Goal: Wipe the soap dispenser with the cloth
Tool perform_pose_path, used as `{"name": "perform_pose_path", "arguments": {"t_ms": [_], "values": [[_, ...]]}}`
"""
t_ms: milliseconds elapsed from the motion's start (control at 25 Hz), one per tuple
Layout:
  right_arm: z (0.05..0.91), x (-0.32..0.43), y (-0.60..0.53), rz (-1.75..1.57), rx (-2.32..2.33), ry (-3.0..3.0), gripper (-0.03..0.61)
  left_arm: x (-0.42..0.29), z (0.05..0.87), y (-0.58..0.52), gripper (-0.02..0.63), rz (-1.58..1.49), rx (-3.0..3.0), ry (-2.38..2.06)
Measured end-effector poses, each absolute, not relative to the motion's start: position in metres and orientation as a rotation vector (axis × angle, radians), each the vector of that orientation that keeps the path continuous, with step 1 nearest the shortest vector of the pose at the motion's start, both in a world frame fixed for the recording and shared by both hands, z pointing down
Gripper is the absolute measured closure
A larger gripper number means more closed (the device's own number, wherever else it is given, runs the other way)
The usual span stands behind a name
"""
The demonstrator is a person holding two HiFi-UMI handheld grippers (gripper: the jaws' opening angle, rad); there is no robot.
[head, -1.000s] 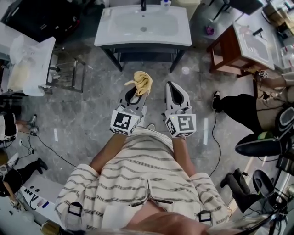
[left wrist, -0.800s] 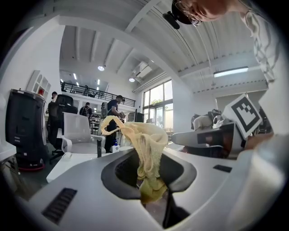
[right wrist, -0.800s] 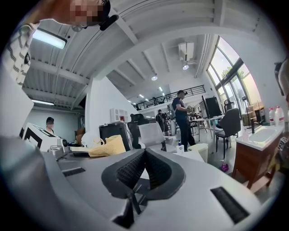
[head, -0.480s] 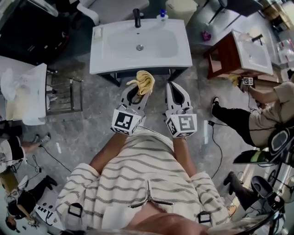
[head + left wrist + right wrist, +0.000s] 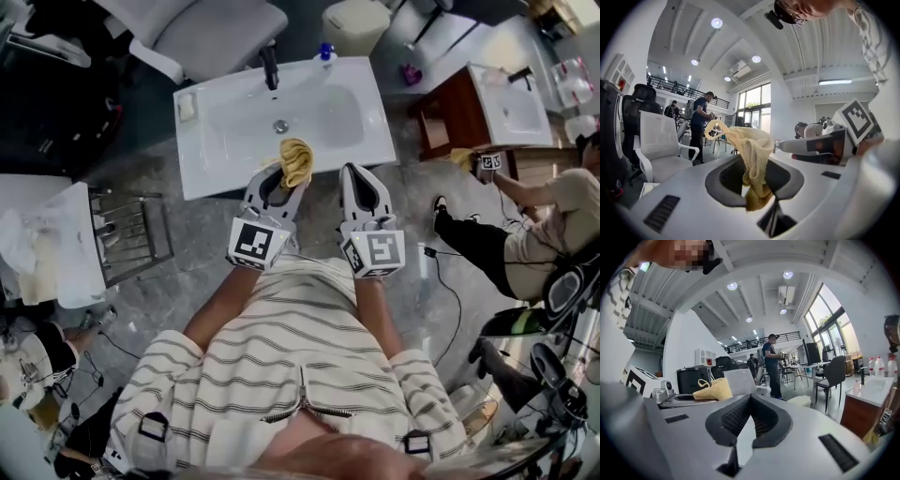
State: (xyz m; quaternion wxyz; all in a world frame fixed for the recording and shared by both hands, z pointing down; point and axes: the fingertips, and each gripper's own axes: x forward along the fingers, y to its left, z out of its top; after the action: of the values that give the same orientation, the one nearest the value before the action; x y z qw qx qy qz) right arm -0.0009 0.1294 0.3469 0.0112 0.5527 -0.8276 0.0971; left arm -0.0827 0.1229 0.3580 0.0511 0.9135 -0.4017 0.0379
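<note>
The soap dispenser (image 5: 325, 53), small with a blue top, stands at the back rim of the white sink (image 5: 373, 131), to the right of the black faucet (image 5: 271, 67). My left gripper (image 5: 284, 180) is shut on a crumpled yellow cloth (image 5: 296, 161), which hangs over the sink's front edge. In the left gripper view the cloth (image 5: 752, 154) bunches up out of the jaws of the left gripper (image 5: 757, 187). My right gripper (image 5: 362, 184) is held beside it, shut and empty, its tips just short of the sink's front. Its own view shows the right gripper (image 5: 749, 403) with the jaws closed and the cloth (image 5: 714, 390) to its left.
A pale soap bar (image 5: 187, 108) lies on the sink's left rim. A white chair (image 5: 211, 28) and a cream stool (image 5: 356, 23) stand behind the sink. To the right are a wooden stand with a second basin (image 5: 450, 117) and a seated person (image 5: 525, 220); a metal rack (image 5: 131, 234) is at the left.
Both grippers have travelled forward toward the sink, which now sits much closer in the head view. The cloth now overlaps the sink's front edge. The grips are unchanged.
</note>
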Motion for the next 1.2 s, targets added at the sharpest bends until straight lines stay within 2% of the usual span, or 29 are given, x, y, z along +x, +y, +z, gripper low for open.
{"name": "perform_pose_path", "arguments": {"t_ms": [480,880,1200], "values": [[0.367,0.017,0.049,0.319,1.699,-2.581,0.578,-0.074,0.38,0.047,0.517,0.138,2.77,-1.198],[0.391,0.051,-0.048,0.384,1.541,-2.643,0.578,-0.034,0.409,-0.034,0.517,0.226,2.683,-1.32],[0.429,0.076,-0.072,0.427,1.423,-2.675,0.578,-0.01,0.435,-0.057,0.517,0.25,2.638,-1.412]]}}
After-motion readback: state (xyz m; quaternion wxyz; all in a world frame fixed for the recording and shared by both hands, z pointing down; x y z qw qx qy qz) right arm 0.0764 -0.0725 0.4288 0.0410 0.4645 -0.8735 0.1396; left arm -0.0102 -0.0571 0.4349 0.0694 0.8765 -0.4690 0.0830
